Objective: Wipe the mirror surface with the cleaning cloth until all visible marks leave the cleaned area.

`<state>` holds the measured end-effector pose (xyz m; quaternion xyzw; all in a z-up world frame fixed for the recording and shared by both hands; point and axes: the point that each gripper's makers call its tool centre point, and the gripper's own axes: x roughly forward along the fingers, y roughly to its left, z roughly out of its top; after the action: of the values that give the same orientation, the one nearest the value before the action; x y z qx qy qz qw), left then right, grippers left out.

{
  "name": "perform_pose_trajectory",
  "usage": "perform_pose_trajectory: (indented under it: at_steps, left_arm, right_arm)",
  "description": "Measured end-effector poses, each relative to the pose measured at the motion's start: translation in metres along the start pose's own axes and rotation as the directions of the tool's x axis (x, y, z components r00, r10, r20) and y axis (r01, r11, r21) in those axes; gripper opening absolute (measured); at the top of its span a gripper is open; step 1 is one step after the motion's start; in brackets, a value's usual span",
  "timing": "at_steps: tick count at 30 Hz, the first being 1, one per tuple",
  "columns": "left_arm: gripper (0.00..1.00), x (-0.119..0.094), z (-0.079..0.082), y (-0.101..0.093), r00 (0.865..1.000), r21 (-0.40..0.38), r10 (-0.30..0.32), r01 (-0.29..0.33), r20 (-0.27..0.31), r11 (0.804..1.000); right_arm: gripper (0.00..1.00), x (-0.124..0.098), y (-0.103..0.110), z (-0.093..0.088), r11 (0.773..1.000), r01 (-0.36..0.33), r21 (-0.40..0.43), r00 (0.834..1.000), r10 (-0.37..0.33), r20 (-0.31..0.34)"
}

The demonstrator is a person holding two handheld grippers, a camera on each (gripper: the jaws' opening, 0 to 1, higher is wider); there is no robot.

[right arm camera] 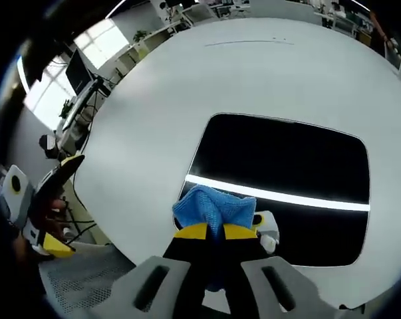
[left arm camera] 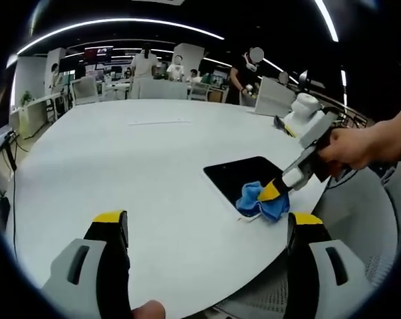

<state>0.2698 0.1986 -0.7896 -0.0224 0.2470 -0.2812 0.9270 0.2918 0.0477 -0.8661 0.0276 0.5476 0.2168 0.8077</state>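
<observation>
A dark rectangular mirror (right arm camera: 286, 166) lies flat on the white round table (right arm camera: 187, 73) and reflects a bright ceiling light strip. My right gripper (right arm camera: 215, 232) is shut on a blue cleaning cloth (right arm camera: 213, 207), pressing it onto the mirror's near edge. In the left gripper view the mirror (left arm camera: 243, 174) sits at the table's right side, with the blue cloth (left arm camera: 260, 201) on its near corner and the right gripper (left arm camera: 274, 192) reaching in from the right, held by a hand. My left gripper (left arm camera: 207, 229) hovers open over the bare table (left arm camera: 120, 153), apart from the mirror.
A white object (left arm camera: 302, 109) and a laptop-like screen (left arm camera: 274, 98) stand at the table's far right edge. Several people (left arm camera: 144, 64) and desks are in the background. The left gripper (right arm camera: 50, 206) shows at the left beyond the table edge, above a mesh chair (right arm camera: 87, 279).
</observation>
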Motion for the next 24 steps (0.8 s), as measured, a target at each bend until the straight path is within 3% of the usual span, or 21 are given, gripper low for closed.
perform_pose_trajectory:
  at_steps: [24]
  left_arm:
    - [0.97,-0.007,0.004,0.014,1.0,0.029,0.016,-0.016,-0.01,0.999]
  right_arm:
    - [0.0,-0.013,-0.036,-0.007,0.999,0.035,-0.002,0.999,-0.035,0.012]
